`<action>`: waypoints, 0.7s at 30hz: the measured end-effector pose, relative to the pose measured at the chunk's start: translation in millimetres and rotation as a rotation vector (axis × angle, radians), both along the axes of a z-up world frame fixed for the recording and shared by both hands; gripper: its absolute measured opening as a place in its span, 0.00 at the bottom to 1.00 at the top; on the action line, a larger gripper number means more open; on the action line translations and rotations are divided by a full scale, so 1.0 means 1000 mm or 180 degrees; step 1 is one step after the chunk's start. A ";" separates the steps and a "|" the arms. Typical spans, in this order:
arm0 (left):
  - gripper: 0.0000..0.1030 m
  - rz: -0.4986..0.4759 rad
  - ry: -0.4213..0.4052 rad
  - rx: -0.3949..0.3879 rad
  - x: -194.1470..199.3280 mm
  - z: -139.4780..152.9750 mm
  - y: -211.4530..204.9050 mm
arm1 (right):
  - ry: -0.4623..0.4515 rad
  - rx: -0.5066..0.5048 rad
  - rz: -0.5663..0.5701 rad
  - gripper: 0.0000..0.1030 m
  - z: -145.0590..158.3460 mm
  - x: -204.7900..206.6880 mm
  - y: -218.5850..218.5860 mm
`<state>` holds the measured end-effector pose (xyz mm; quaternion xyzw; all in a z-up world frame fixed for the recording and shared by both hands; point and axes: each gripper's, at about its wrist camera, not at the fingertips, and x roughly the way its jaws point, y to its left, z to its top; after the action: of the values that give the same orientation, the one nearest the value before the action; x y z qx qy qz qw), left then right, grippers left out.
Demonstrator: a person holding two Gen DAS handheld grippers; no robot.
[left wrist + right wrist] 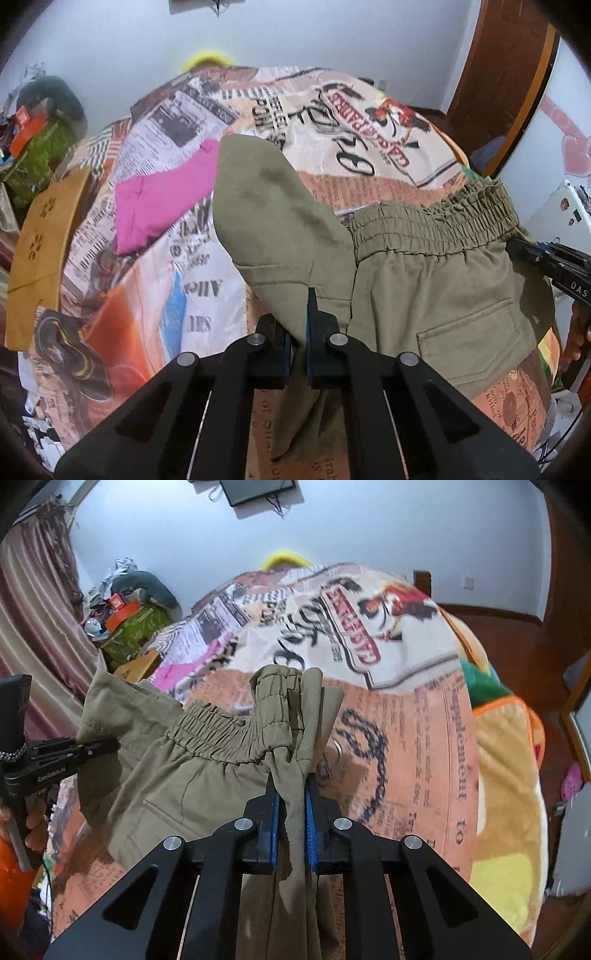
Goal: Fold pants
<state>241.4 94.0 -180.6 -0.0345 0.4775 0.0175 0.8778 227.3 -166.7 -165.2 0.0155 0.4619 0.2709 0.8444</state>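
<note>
The olive-green pants (436, 280) hang lifted above the bed, with the elastic waistband (432, 225) stretched between my two grippers. My left gripper (297, 332) is shut on a fold of the pants fabric (273, 221) that stands up in front of it. My right gripper (293, 805) is shut on the bunched end of the waistband (284, 709); it also shows at the right edge of the left wrist view (546, 258). The left gripper shows at the left of the right wrist view (55, 760). A back pocket (476, 332) faces the left camera.
The bed is covered by a newspaper-print blanket (332, 122). A pink garment (159, 199) lies on it to the left. A tan wooden board (44, 243) stands at the bed's left side, beside a cluttered green box (136, 627). A plush cushion (509, 760) lies right.
</note>
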 end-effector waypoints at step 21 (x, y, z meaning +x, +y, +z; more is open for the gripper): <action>0.05 0.0565 -0.0497 0.0217 0.023 0.055 0.115 | -0.0454 0.0132 0.0441 0.10 0.052 0.071 0.125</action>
<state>264.4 208.5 -125.1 -0.0480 0.4020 0.1087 0.9079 298.3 -41.7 -113.5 -0.0183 0.3949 0.3385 0.8539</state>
